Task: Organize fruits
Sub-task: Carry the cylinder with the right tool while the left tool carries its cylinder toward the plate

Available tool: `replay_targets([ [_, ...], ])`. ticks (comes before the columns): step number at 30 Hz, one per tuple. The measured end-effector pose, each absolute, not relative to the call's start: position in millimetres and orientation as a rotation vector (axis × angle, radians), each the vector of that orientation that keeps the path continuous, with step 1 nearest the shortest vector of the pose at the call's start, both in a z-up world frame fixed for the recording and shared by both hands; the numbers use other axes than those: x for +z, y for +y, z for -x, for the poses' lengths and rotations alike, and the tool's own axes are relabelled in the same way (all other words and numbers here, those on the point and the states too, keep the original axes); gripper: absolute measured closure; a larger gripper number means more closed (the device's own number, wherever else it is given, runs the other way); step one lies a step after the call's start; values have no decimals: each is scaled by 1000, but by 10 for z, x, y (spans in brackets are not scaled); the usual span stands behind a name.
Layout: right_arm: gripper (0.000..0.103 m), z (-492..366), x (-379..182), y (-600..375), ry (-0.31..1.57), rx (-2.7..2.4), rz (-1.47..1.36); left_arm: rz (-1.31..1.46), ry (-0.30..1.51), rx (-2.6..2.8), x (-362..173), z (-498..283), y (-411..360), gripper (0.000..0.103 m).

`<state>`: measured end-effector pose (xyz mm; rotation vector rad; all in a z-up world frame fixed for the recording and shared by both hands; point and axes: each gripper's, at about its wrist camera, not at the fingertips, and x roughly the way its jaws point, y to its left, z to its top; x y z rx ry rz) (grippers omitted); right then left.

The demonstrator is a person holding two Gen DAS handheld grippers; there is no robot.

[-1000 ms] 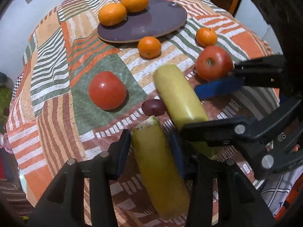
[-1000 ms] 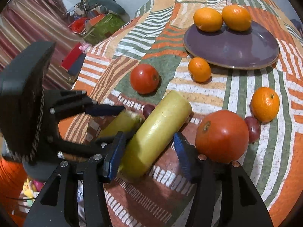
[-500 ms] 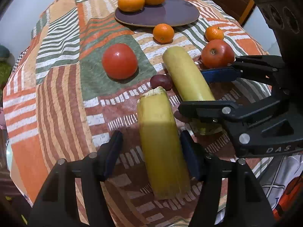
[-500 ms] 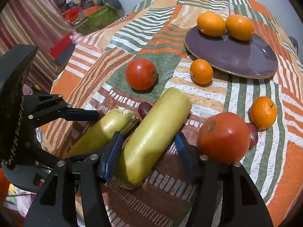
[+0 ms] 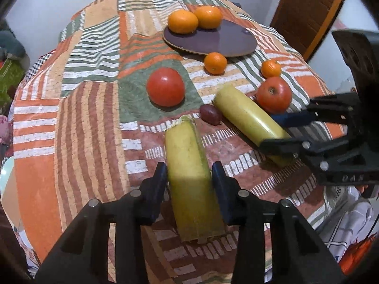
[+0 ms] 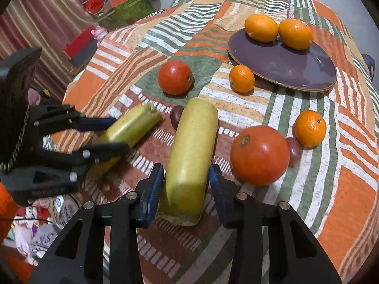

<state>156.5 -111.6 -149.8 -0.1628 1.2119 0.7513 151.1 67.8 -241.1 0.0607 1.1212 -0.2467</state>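
**Listener:** Where are the two yellow pieces?

**Operator:** On the patterned tablecloth (image 5: 90,123), each lying lengthwise between a gripper's jaws. My left gripper (image 5: 189,177) has just been closing, and its pads now press the ragged-ended banana piece (image 5: 189,177). My right gripper (image 6: 187,177) has done likewise on the smooth banana piece (image 6: 191,151).

**Listener:** And the hands' pose?

**Operator:** Both grippers tilt steeply downward, side by side. The purple plate (image 5: 227,42) with two oranges (image 5: 194,20) lies straight ahead, well apart.
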Motion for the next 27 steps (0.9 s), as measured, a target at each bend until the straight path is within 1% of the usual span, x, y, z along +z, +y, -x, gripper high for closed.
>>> replay_targets([
  [3,63,-1567,-1499,-1067,1217,733,177,-38,1116,-221,-2395,-1532,706,64],
  [9,63,-1668,-1602,-949,1226,693,173,-14,1154,-237,-2371,-1489,726,64],
  [12,63,-1712,-1623,-914,1217,684,163,7,1161,-241,-2394,-1469,762,61],
  [13,63,-1723,-1630,-902,1213,681,162,19,1167,-240,-2409,-1479,771,58],
  [16,63,-1726,-1626,-884,1196,675,168,89,1211,-267,-2510,-1531,794,57],
  [18,63,-1711,-1623,-880,1186,676,179,122,1229,-282,-2574,-1560,785,58],
  [20,65,-1709,-1620,-896,1183,676,172,113,1218,-269,-2582,-1560,752,61],
  [27,67,-1676,-1555,-980,1164,702,125,131,1198,-244,-2520,-1546,732,62],
])
